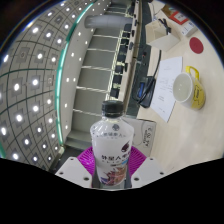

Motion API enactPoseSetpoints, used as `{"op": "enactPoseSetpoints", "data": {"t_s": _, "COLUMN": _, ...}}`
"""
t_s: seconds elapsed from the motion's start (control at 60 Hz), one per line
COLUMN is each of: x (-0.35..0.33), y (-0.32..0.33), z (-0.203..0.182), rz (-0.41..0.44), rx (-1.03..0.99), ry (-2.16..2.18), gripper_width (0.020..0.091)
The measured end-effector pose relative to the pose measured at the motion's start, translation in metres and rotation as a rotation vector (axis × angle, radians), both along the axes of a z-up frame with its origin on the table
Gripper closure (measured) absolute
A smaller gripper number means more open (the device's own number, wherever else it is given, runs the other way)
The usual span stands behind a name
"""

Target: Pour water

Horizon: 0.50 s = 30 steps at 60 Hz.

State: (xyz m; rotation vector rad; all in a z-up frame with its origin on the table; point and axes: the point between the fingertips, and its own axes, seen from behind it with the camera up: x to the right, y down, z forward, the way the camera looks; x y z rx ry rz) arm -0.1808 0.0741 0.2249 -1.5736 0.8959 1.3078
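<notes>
Gripper view: gripper (pixel 111 168) grips bottle (pixel 111 145).

Bright overhead ceiling spotlights (pixel 40 70), sharp centre, strong fisheye bending toward the edges.

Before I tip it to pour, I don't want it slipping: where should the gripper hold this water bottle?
Grip the water bottle on its labelled middle, one finger per side. It stands upright between the fingers already, white cap at the top. The body looks straight and widest there, while the shoulder narrows to the cap, so higher up the pads would probably slide. Whether both press yet is unclear.
</notes>
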Motion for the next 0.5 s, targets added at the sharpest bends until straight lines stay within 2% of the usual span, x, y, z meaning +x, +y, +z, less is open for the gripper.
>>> {"op": "enactPoseSetpoints", "data": {"t_s": 0.1, "x": 0.027, "y": 0.018, "z": -0.006, "rz": -0.016, "rx": -0.044, "ry": 0.214, "gripper_width": 0.0715}}
{"op": "enactPoseSetpoints", "data": {"t_s": 0.3, "x": 0.065, "y": 0.047, "z": -0.045, "rz": -0.071, "rx": -0.142, "ry": 0.588, "gripper_width": 0.0715}}
{"op": "enactPoseSetpoints", "data": {"t_s": 0.5, "x": 0.074, "y": 0.051, "z": -0.064, "rz": -0.071, "rx": -0.192, "ry": 0.652, "gripper_width": 0.0715}}
